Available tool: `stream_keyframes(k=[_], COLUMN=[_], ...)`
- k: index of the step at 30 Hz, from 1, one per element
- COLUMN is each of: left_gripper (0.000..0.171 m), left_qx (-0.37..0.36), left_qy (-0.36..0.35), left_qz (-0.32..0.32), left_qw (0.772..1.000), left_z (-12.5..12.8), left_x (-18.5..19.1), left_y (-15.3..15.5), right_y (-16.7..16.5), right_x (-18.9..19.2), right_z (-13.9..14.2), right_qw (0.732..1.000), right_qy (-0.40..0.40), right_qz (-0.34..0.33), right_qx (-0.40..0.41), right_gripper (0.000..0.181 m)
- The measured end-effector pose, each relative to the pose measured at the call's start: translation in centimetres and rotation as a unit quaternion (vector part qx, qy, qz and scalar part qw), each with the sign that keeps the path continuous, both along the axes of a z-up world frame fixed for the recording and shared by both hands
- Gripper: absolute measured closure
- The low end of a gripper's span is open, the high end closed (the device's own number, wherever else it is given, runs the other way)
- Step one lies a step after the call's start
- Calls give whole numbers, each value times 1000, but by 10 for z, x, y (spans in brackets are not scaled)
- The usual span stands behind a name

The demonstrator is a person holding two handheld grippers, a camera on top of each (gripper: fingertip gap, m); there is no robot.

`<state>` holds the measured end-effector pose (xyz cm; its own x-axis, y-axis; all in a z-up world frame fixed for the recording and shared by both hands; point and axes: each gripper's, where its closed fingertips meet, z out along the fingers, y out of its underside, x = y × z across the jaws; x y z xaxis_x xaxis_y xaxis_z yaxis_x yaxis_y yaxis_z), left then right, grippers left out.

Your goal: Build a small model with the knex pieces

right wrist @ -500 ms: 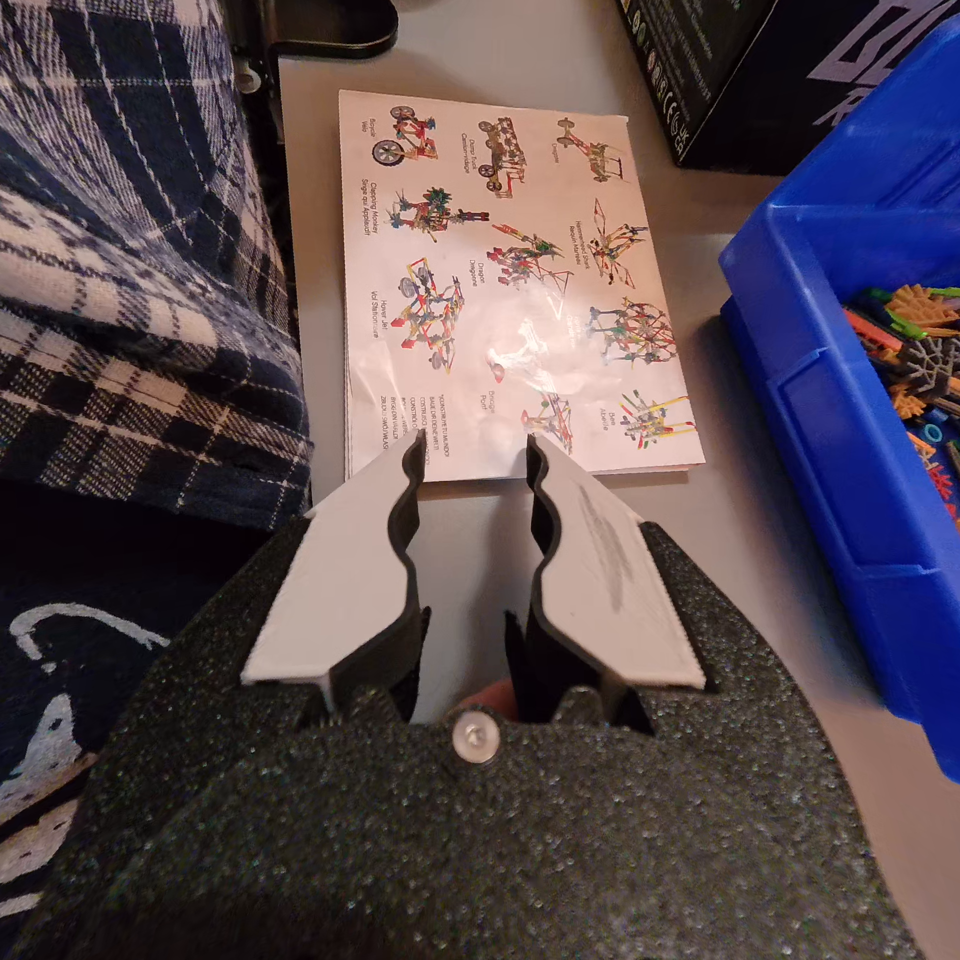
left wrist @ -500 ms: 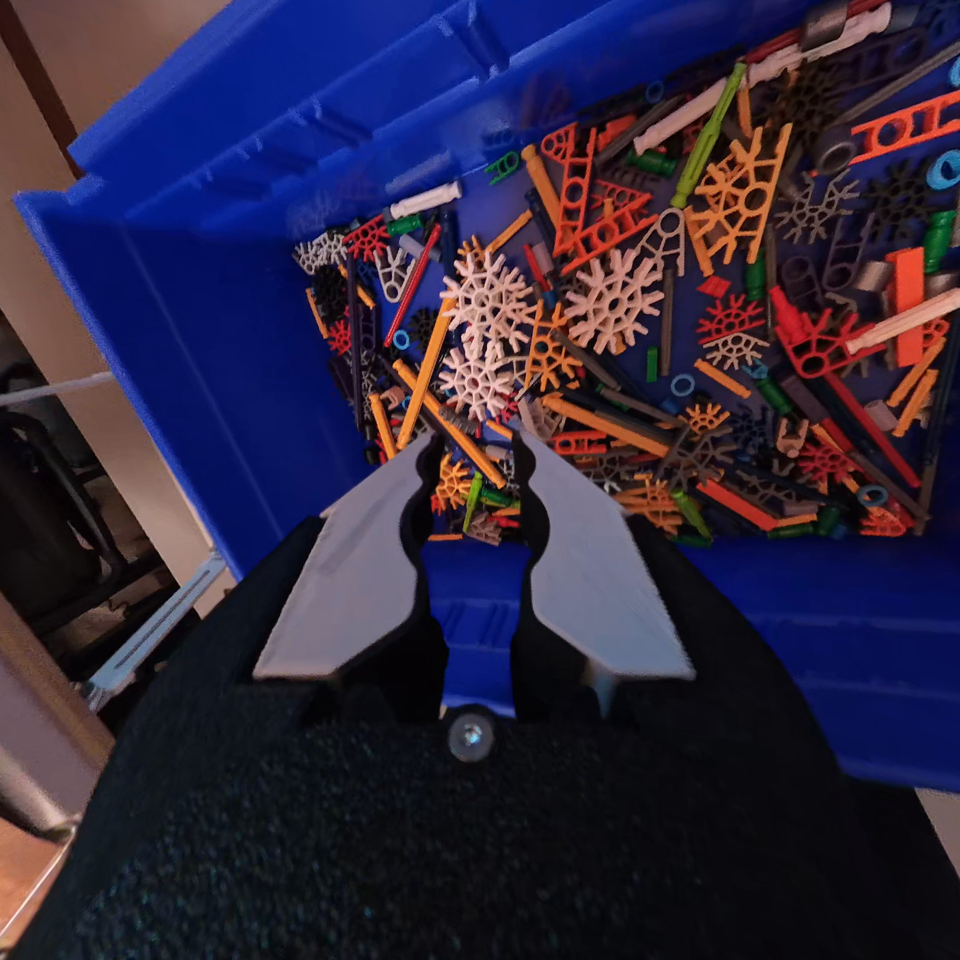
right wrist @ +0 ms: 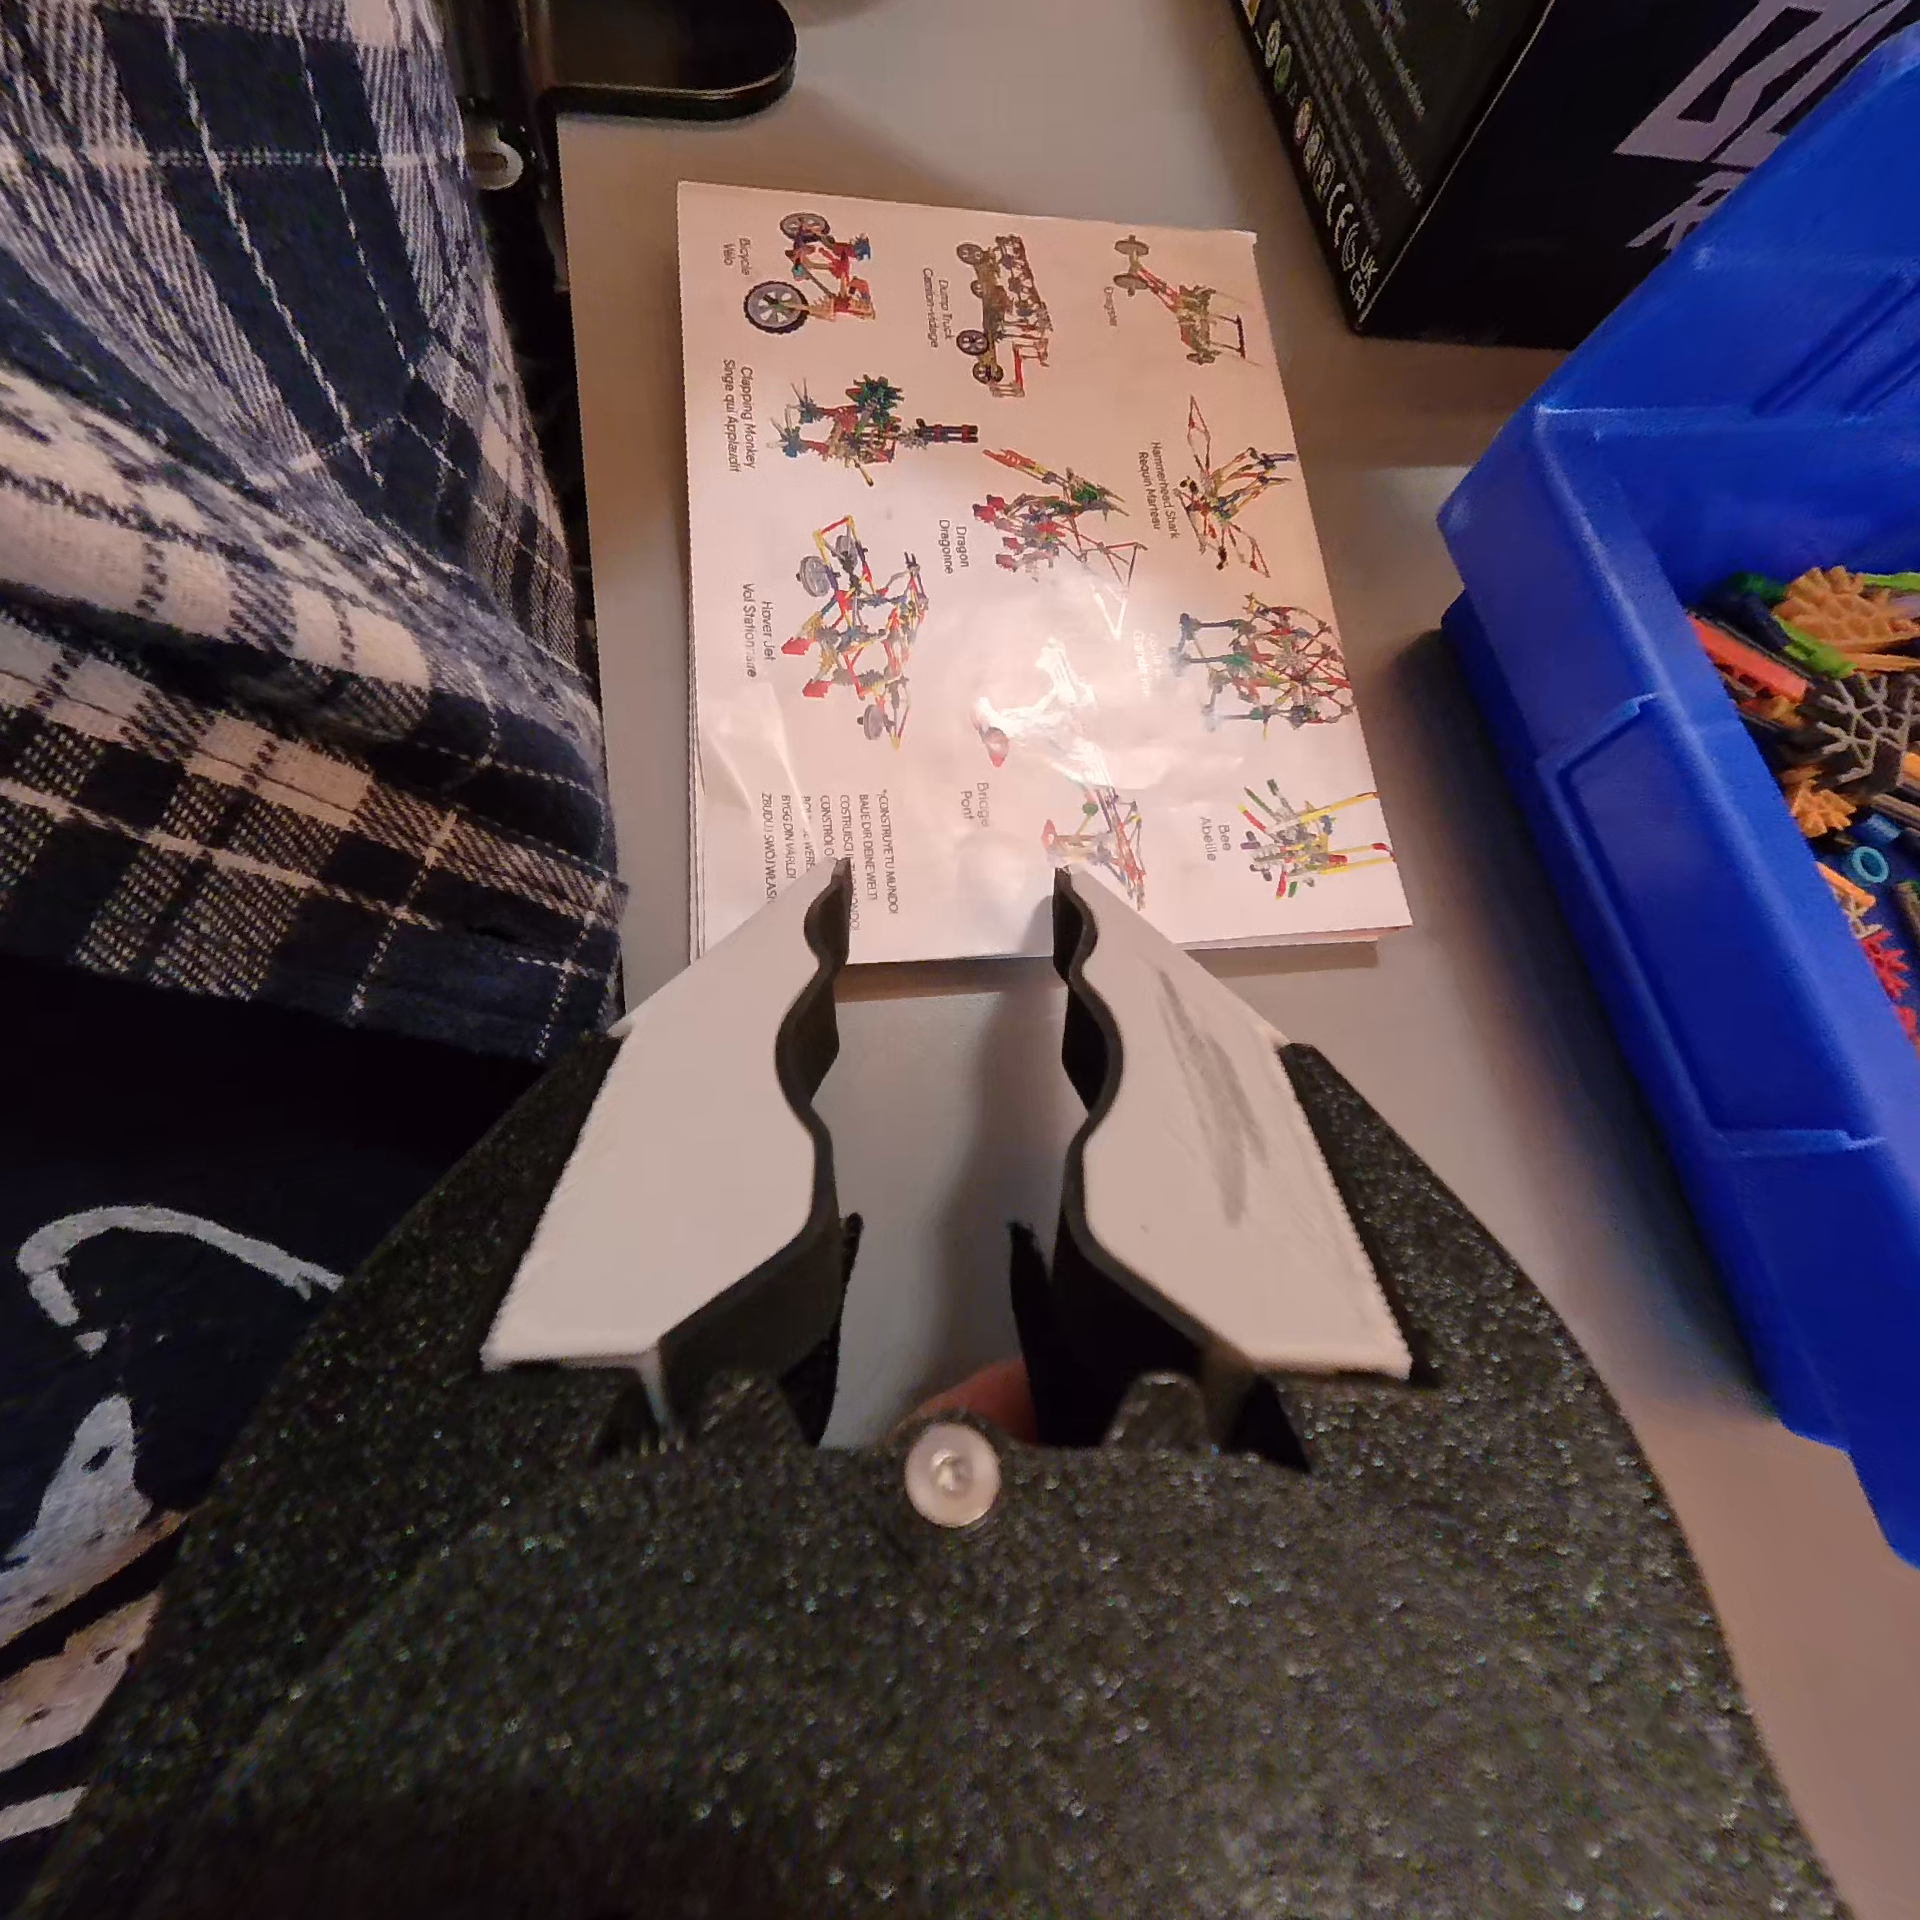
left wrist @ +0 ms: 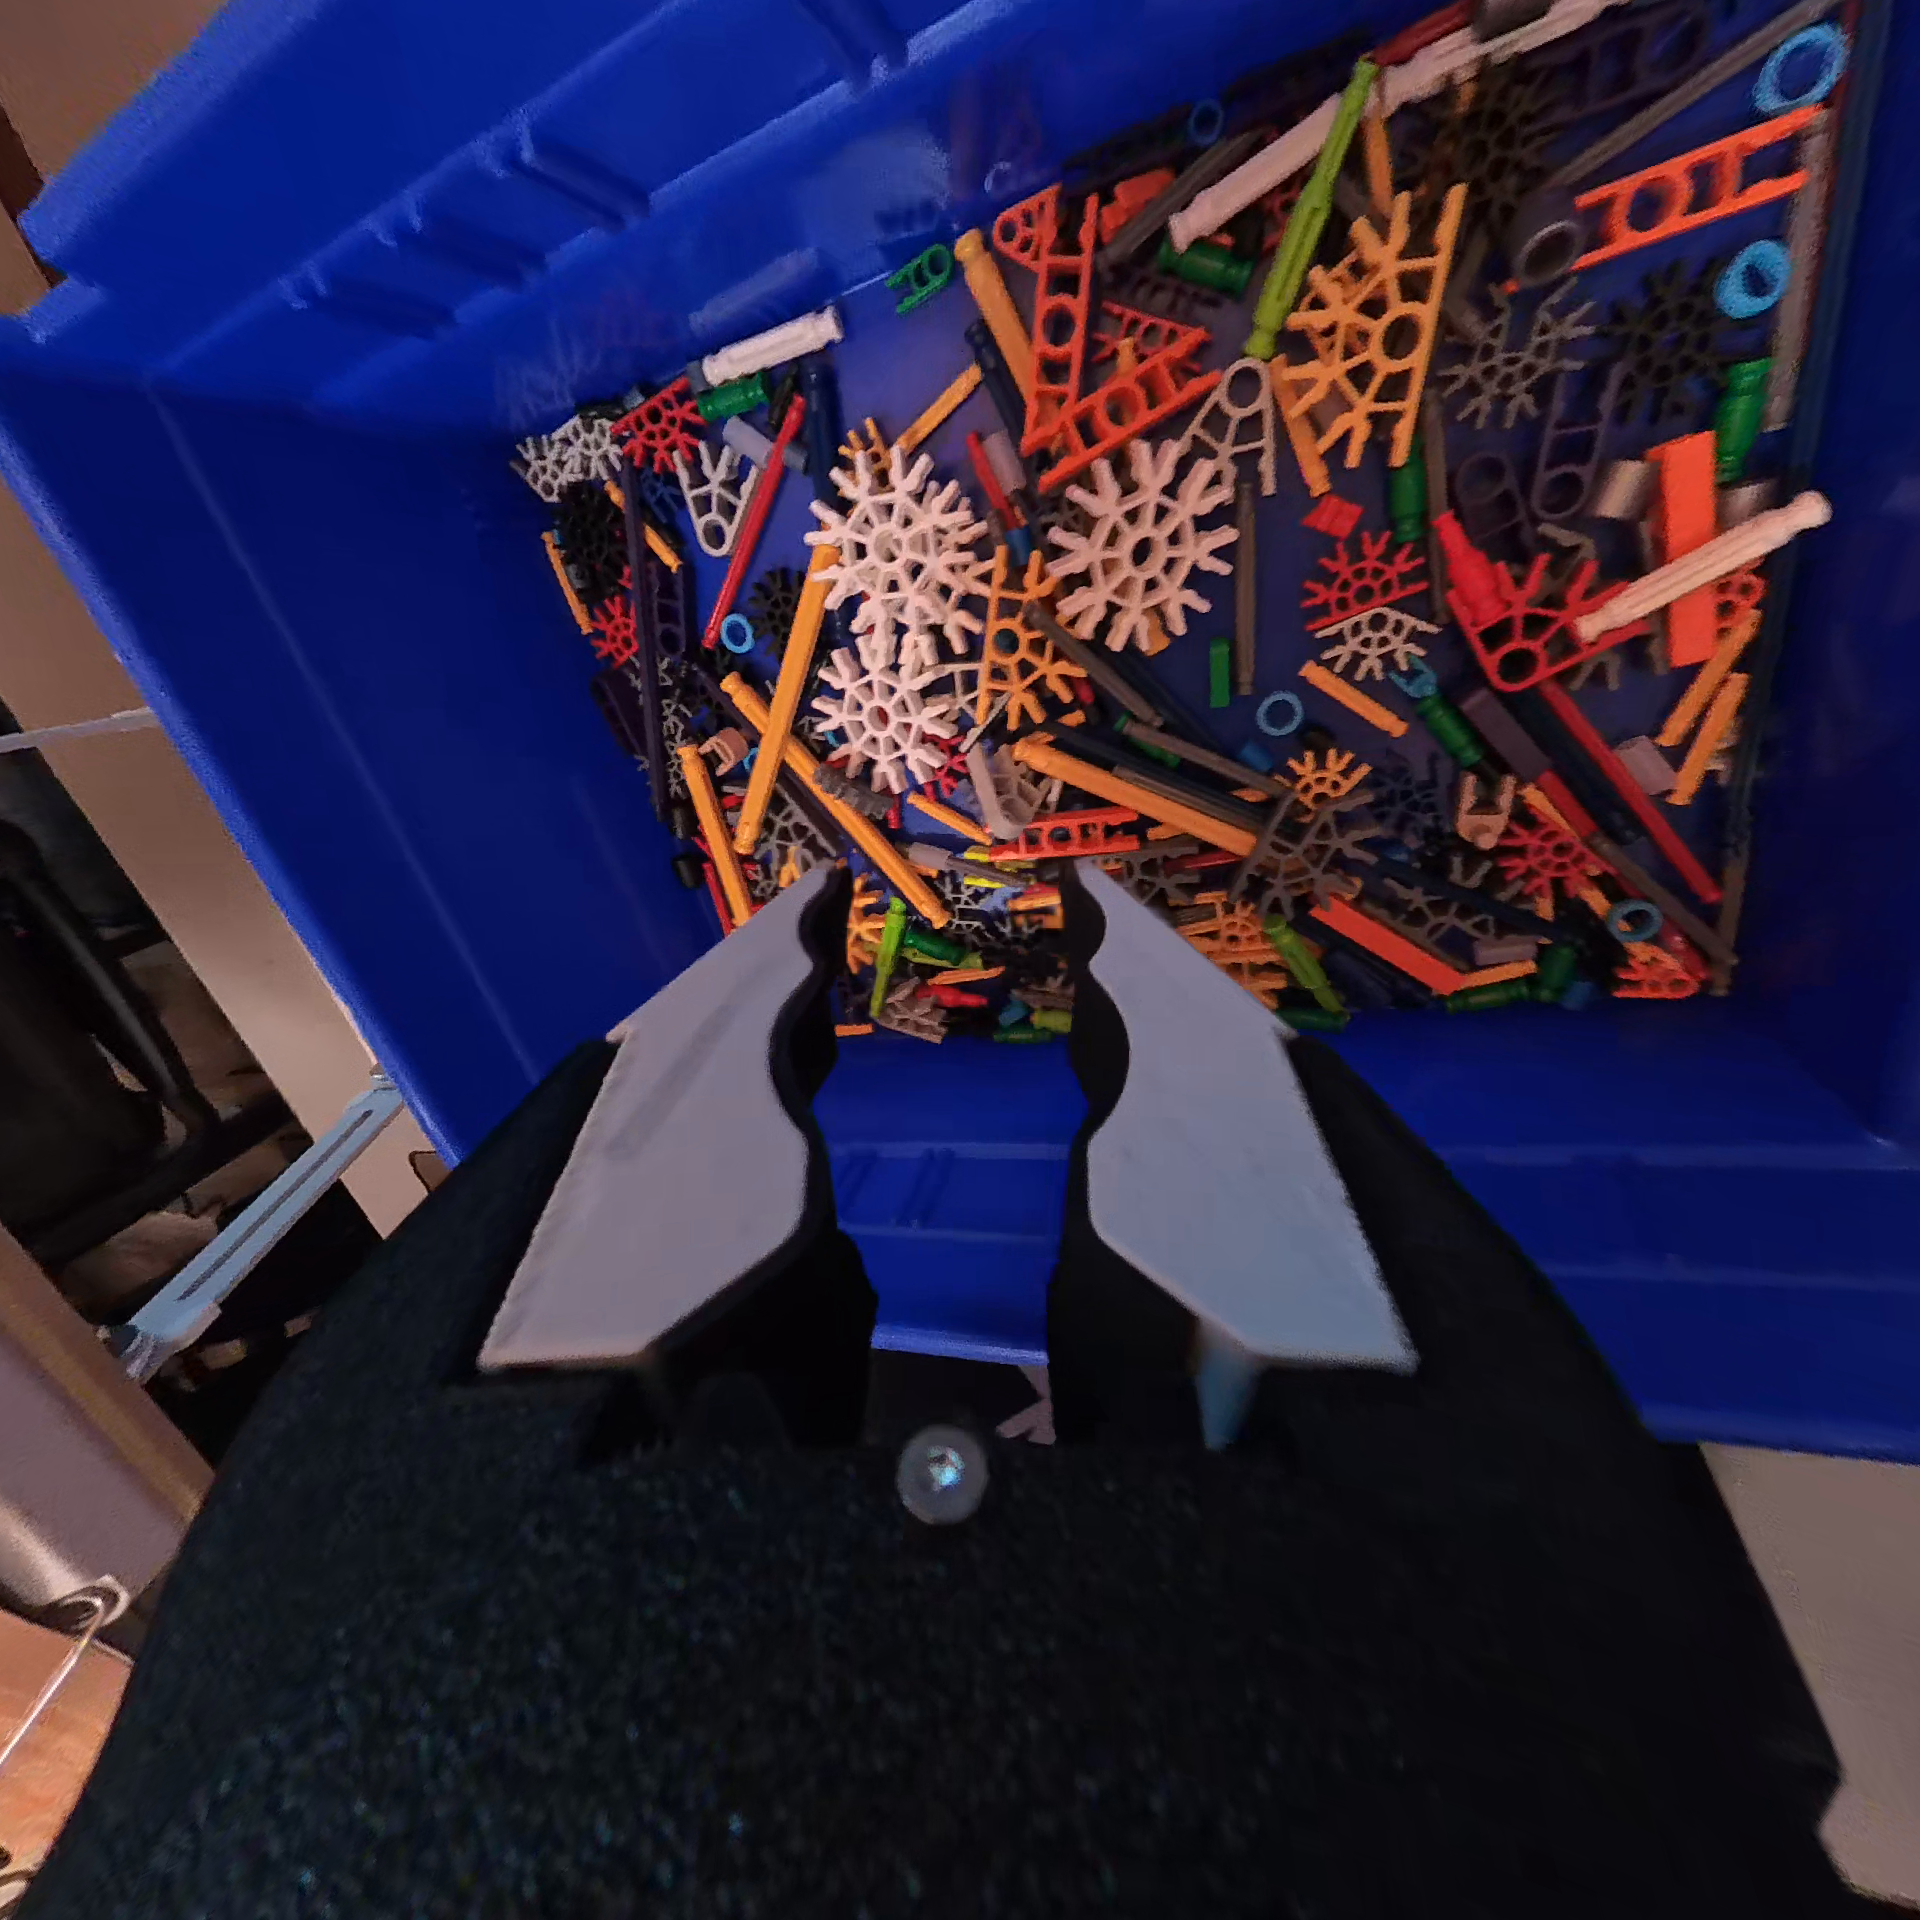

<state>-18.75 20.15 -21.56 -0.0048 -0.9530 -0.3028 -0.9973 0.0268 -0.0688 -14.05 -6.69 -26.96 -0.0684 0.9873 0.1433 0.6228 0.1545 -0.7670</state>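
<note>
In the left wrist view a blue plastic bin (left wrist: 343,665) holds a heap of many small construction-toy pieces: white snowflake connectors (left wrist: 899,551), orange rods (left wrist: 790,707), orange ladder panels (left wrist: 1060,322) and others. My left gripper (left wrist: 951,883) is open and empty, held above the bin's near wall with its tips over the near edge of the heap. In the right wrist view my right gripper (right wrist: 945,888) is open and empty above a grey table (right wrist: 1382,1091), its tips over the near edge of a white picture booklet (right wrist: 997,561).
The blue bin (right wrist: 1662,831) stands to the right of the booklet. A black box (right wrist: 1455,135) lies behind it. A plaid cloth (right wrist: 239,499) covers the left side. A black clamp base (right wrist: 665,73) sits at the table's far edge.
The left gripper has shifted a little left and back over the bin, so the heap sits more to the right. The right gripper has barely moved.
</note>
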Motion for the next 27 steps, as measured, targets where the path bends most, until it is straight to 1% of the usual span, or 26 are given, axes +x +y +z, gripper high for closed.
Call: stream_keyframes(k=[4,11,14,17,20,22,23,24,25,27], left_gripper=[123,110,109,110,119,131,132,138,139,153], left_qx=[-11,-44,-65,-56,-40,-28,-32,-39,-37,-48], left_qy=[-37,-129,-153,-137,-116,-100,-99,-94,-84,-79], left_qz=[-7,-30,-28,-17,3,19,26,30,28,23], left_qw=[999,990,986,989,992,994,994,994,995,995], left_z=[10,30,25,9,-8,-20,-25,-29,-31,-33], left_x=[11,44,56,59,58,55,55,54,52,53], left_y=[-27,-97,-123,-135,-137,-134,-135,-138,-139,-145], right_y=[1,2,3,3,3,3,3,2,2,2], right_x=[0,-1,-1,-1,-1,-1,0,0,1,1], right_z=[0,0,0,1,2,2,2,2,2,3], right_qw=[1000,1000,1000,1000,1000,1000,1000,1000,1000,1000], right_qy=[1,2,2,5,8,9,9,9,10,11], right_qz=[0,1,1,0,1,2,3,3,3,3], right_qx=[0,2,5,10,17,20,21,21,23,26], right_gripper=[143,142,142,142,142,142,142,142,142,142])
